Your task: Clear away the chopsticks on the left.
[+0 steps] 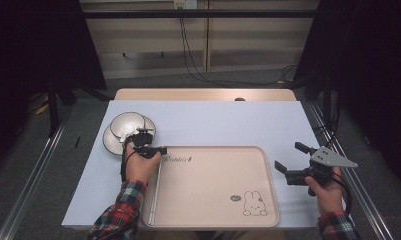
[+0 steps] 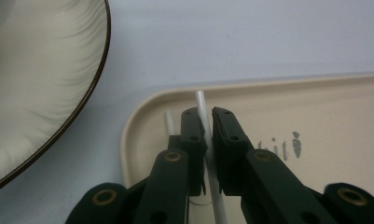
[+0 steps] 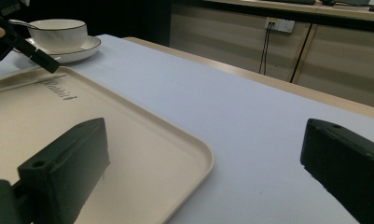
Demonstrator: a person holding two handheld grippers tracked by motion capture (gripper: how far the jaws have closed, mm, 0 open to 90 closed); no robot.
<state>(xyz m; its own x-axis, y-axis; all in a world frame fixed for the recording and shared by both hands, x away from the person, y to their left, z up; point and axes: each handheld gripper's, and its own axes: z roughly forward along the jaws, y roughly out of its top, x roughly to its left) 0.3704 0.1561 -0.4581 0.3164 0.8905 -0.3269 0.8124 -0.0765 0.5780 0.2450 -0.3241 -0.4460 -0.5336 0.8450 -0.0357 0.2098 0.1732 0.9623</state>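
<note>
White cloth (image 1: 213,122) covers the table, with a beige tray (image 1: 213,185) lying on it near the person. At the tray's left edge the left gripper (image 1: 149,148) has its jaws nearly closed on a thin white chopstick (image 2: 204,122), pinched between the pads over the tray's corner; a second chopstick (image 2: 169,123) lies just beside it. Bowls (image 1: 124,125) on a plate (image 1: 110,140) sit just beyond the tray's corner. To the tray's right, the right gripper (image 1: 287,156) hangs with jaws wide apart, empty.
</note>
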